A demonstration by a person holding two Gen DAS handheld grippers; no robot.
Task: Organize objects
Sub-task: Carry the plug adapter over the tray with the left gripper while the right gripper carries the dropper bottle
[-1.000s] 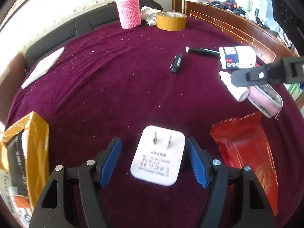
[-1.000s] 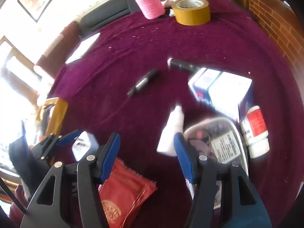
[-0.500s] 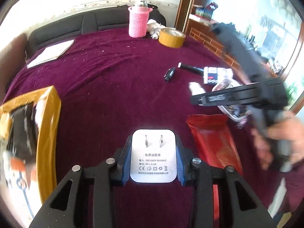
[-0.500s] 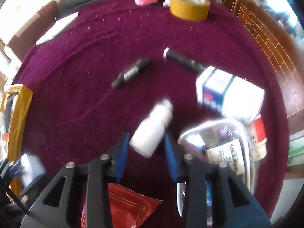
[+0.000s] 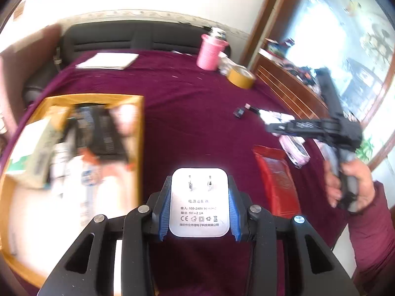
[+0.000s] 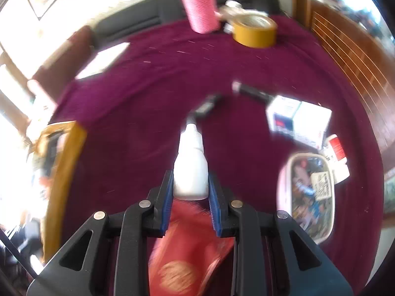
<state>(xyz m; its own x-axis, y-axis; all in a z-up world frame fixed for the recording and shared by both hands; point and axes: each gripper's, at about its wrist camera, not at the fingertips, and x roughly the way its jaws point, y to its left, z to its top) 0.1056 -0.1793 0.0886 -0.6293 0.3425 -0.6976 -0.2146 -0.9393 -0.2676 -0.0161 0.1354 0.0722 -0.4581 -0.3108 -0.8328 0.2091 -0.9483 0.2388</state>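
Observation:
A white power adapter with its two prongs facing me sits between the blue pads of my left gripper, which is shut on it and holds it above the purple cloth. An open cardboard box full of items lies just to its left. My right gripper has a small white dropper bottle between its pads, nozzle pointing away; its jaws are closing and the pads press on the bottle's sides. In the left wrist view a hand holds the right gripper at the right.
A red packet lies under the right gripper. To the right are a clear pouch, a white and blue box and a pill bottle. A black pen, a marker, a tape roll and a pink cup lie farther back.
Both grippers went from open to shut. The left took the adapter, lifted it and swung toward the cardboard box. The right closed on the white bottle and raised it off the cloth.

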